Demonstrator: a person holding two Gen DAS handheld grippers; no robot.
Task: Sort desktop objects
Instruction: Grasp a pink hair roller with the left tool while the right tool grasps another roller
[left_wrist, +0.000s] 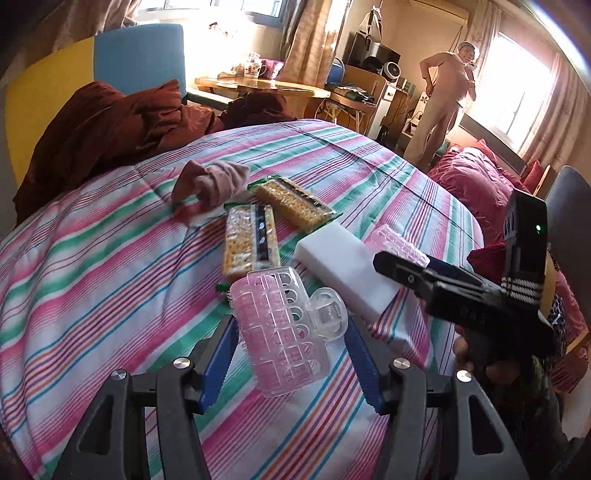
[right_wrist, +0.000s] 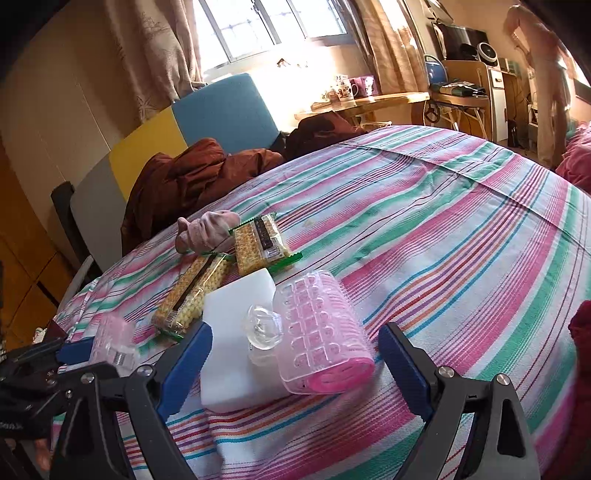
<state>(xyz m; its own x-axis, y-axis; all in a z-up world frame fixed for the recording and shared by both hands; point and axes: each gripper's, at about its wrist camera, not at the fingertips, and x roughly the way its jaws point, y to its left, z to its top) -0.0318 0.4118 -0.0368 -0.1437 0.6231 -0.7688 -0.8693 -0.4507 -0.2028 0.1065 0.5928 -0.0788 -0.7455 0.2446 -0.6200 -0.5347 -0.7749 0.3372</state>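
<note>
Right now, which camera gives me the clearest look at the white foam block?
The right wrist view: the white foam block lies close, between the open fingers, with the pink hair roller leaning on its right side. The left wrist view shows it farther off, with the right gripper over its right end.

a bed with a striped quilt (left_wrist: 110, 280) in pink, green and white carried everything. on it lay 2 cracker packs (left_wrist: 251, 240) (left_wrist: 295, 203), their ends just beside each other, a white block (left_wrist: 343, 269), 2 pink hair rollers (left_wrist: 284, 332) (right_wrist: 321, 332), and a crumpled pink cloth (left_wrist: 212, 181) touching the farther pack. a dark red blanket (left_wrist: 110, 122) was heaped at the far edge.
</note>
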